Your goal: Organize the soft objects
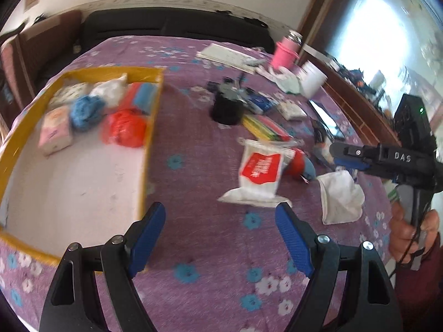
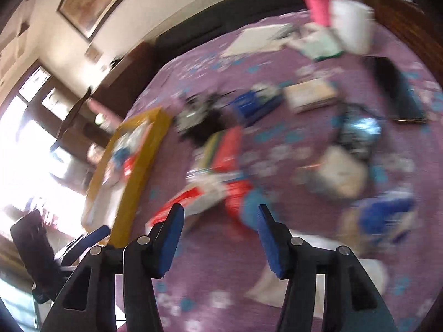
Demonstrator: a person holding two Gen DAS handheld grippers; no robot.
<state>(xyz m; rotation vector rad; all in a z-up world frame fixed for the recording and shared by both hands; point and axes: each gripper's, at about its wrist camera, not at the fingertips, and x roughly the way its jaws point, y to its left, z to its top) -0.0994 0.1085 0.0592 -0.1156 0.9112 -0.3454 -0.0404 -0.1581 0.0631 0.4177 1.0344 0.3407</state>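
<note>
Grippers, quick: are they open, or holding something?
Left gripper: open, holding nothing.
Right gripper: open, holding nothing.

On the bed (image 1: 210, 149), toward its left edge: a tray (image 1: 151, 127), holding tissue packs (image 1: 55, 131), a yarn ball (image 1: 85, 110) and a crumpled bag (image 1: 124, 128) at its far end. Right of the tray, mid-bed: a printed pouch (image 1: 259, 173); just right of that, a folded cloth (image 1: 342, 197). Behind them, a book (image 1: 265, 128). Near the far right corner: a cup (image 1: 283, 54) and a tub (image 1: 313, 78).
</note>
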